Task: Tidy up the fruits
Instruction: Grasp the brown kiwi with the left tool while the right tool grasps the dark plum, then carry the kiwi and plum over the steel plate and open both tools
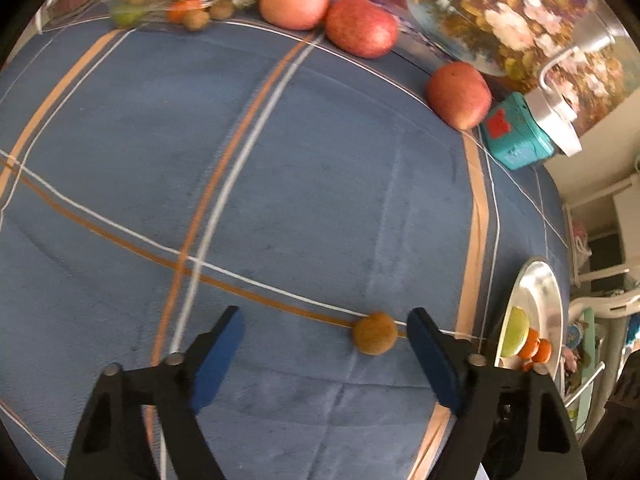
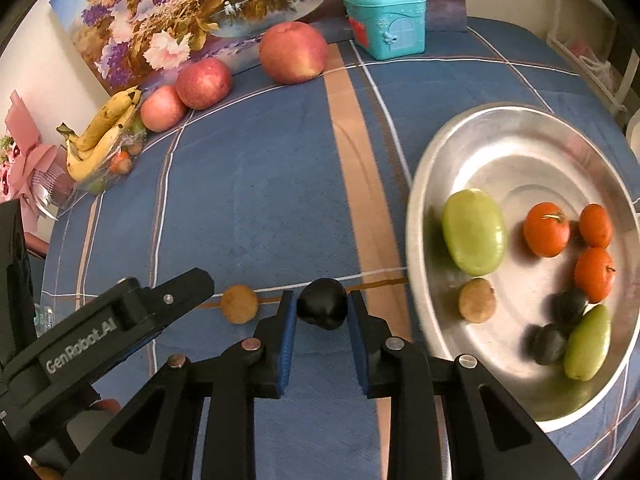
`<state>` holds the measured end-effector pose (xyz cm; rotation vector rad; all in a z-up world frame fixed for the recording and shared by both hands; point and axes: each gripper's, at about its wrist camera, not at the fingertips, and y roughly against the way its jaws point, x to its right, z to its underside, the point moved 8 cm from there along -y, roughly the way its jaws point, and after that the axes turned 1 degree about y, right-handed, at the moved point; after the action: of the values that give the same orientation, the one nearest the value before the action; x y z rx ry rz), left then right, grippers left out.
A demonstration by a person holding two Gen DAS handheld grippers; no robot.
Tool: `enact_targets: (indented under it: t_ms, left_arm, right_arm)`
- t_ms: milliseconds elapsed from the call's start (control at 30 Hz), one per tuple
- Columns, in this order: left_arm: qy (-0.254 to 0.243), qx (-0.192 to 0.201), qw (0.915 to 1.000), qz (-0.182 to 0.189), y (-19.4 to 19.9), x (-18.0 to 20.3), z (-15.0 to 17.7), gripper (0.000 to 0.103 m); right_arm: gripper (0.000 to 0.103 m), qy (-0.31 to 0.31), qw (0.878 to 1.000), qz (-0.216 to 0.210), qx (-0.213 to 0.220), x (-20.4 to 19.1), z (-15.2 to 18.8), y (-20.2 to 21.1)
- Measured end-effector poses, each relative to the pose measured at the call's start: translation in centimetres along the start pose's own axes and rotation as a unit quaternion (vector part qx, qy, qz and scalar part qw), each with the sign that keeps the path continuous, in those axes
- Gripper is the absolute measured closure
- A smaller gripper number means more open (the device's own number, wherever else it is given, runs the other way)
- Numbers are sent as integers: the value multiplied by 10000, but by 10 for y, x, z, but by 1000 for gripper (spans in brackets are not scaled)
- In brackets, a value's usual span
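Note:
In the left wrist view my left gripper (image 1: pixel 325 314) stands open over the blue checked cloth. A small brown round fruit (image 1: pixel 375 333) lies between its blue pads, close to the right one, and neither pad presses on it. The right wrist view shows my right gripper (image 2: pixel 321 298) shut on a dark plum (image 2: pixel 323 308) just above the cloth. The same brown fruit (image 2: pixel 239 303) lies left of the plum, beside one of the left gripper's fingers (image 2: pixel 188 286). To the right, a metal plate (image 2: pixel 520 140) holds green fruits, orange fruits, dark plums and a brown fruit.
Three red apples (image 2: pixel 293 53) line the back of the table before a floral painting (image 2: pixel 180 12). Bananas (image 2: pixel 100 136) lie in a clear bag at the back left, beside a pink bouquet. A teal box (image 2: pixel 386 26) stands at the back. The plate's rim (image 1: pixel 536 288) nears the table edge.

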<state>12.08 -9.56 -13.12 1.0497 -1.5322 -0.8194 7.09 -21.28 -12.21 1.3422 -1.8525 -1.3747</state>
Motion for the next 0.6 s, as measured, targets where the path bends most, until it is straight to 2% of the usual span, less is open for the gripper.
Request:
enact_targets:
  t_ms: [233,367,600]
  left_arm:
    - [-11,-140,9995,278,-13,21,8,59]
    - [-70,-171,9992,341,-19,36,12,74]
    - [-40,53,9994,340,-7,41,7,75]
  right_arm:
    - [76,-9,10000,31,11,10,1,6]
    - [77,41,10000,30,3,13,1,7]
    - [77,70,10000,-27,28,15,-1,10]
